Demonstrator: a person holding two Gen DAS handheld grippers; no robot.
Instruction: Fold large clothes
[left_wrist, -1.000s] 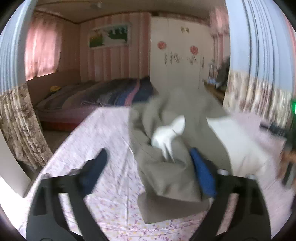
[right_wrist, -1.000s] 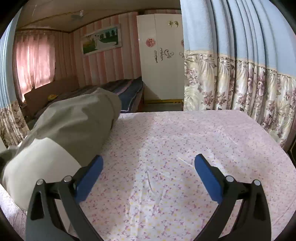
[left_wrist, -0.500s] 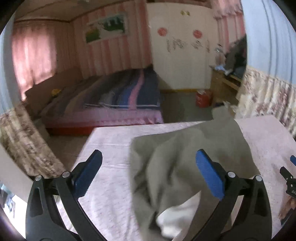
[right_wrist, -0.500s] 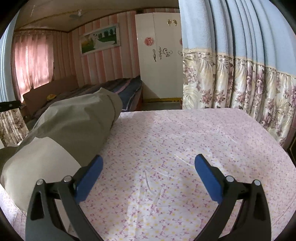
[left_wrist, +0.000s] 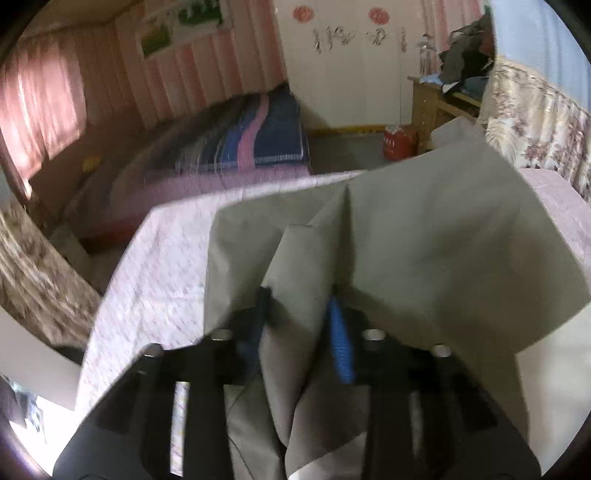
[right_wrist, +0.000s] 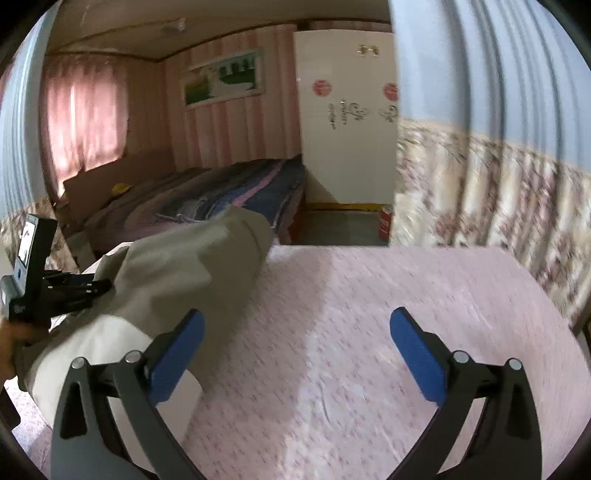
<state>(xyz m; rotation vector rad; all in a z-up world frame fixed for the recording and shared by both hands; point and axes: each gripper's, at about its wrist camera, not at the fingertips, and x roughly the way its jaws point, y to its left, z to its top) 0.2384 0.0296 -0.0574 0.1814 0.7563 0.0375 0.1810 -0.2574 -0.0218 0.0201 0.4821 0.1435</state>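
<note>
A large grey-beige garment (left_wrist: 424, 240) with a white panel lies bunched on the pink floral bed sheet (left_wrist: 159, 266). My left gripper (left_wrist: 299, 314) has a raised fold of that garment between its blue pads, and its jaws are closing on it. In the right wrist view the same garment (right_wrist: 177, 280) stretches along the left of the sheet (right_wrist: 369, 314), with the left gripper's body (right_wrist: 55, 288) at its near end. My right gripper (right_wrist: 295, 347) hangs open above the sheet. Its left finger is over the garment's edge and nothing is between the pads.
Beyond the sheet's far edge stands a second bed with a striped blanket (left_wrist: 251, 144). A white wardrobe (right_wrist: 347, 147) is behind it and a red container (left_wrist: 397, 142) sits on the floor. A floral curtain (right_wrist: 480, 192) hangs at the right, by a wooden desk piled with clothes (left_wrist: 454, 92).
The left gripper swept over the garment, came down on it, and its wide jaws came together on a fold. The right gripper stayed open and rose slightly.
</note>
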